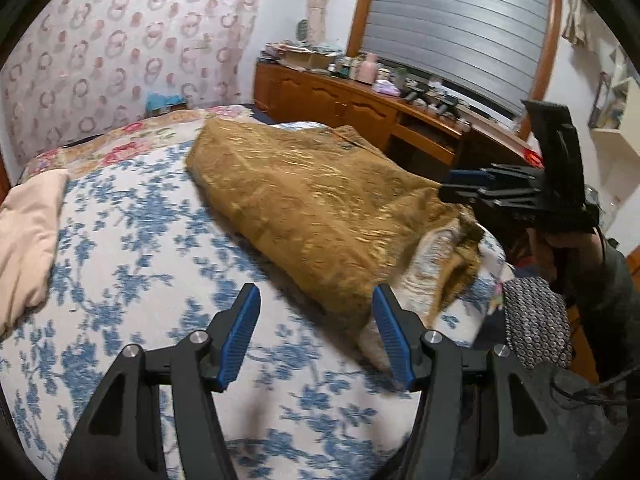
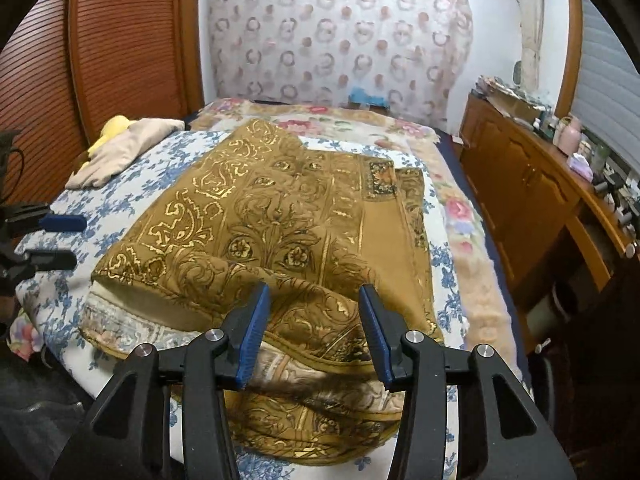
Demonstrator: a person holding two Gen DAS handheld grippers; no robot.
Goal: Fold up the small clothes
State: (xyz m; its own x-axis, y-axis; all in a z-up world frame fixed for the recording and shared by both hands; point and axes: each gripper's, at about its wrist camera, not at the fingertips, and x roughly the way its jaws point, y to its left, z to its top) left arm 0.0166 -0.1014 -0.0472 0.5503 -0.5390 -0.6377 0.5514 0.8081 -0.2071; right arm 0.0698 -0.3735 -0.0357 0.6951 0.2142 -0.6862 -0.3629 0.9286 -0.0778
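A golden-brown patterned cloth (image 1: pixel 320 196) (image 2: pixel 280 220) lies folded on the blue-flowered bedspread (image 1: pixel 140 240) (image 2: pixel 60 288). Its pale lining shows at the near edge. My left gripper (image 1: pixel 316 300) hangs open over the bare bedspread, with the cloth's near corner just beyond its right finger and nothing between the pads. In the right wrist view it shows at the left edge (image 2: pixel 74 240), apart from the cloth. My right gripper (image 2: pixel 314 296) stands open above the cloth's rumpled near fold, its blue pads not pressing on it. In the left wrist view it hovers at the cloth's right end (image 1: pixel 460 188).
A beige garment (image 1: pixel 28 232) (image 2: pixel 120 152) and something yellow (image 2: pixel 112 128) lie at the bed's far left. A pink-flowered blanket (image 1: pixel 120 148) (image 2: pixel 460 208) covers the head end. A cluttered wooden sideboard (image 1: pixel 360 108) (image 2: pixel 520 184) runs along the right; a louvred wooden door (image 2: pixel 120 40) stands left.
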